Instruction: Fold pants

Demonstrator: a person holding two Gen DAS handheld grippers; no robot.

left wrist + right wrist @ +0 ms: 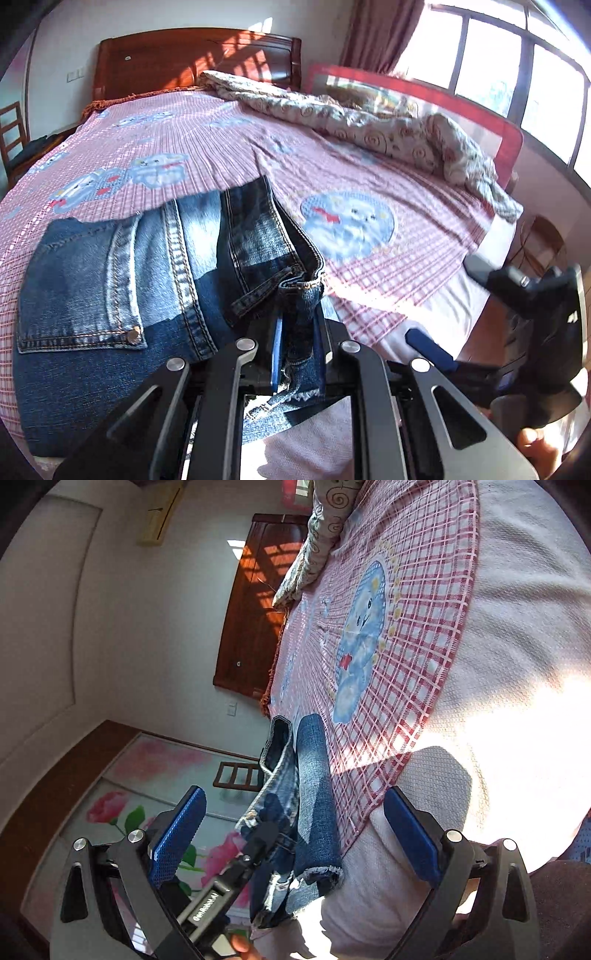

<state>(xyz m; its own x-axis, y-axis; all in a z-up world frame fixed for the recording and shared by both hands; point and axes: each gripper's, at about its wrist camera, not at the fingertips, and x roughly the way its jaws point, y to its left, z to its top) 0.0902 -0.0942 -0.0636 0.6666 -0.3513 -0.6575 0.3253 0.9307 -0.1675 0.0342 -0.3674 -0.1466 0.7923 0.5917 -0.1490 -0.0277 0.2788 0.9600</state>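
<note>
Blue denim pants point(122, 295) lie folded on the near left part of the bed, back pocket up. My left gripper point(299, 350) is shut on a bunched layer of the pants, at the waistband and a frayed hem, by the bed's near edge. The right gripper's body point(535, 332) shows at the right of the left wrist view. In the right wrist view my right gripper point(295, 830) is open, its blue pads point(177, 834) wide apart, holding nothing. Between them I see the pants point(314, 794) and the left gripper point(255, 853) gripping them.
The bed carries a pink checked sheet point(221, 147) with blue bear prints. A crumpled patterned quilt point(369, 125) lies along the far right side by a red bed rail point(509, 140). A wooden headboard point(192, 59) stands behind. A wooden chair point(13, 129) is at the left.
</note>
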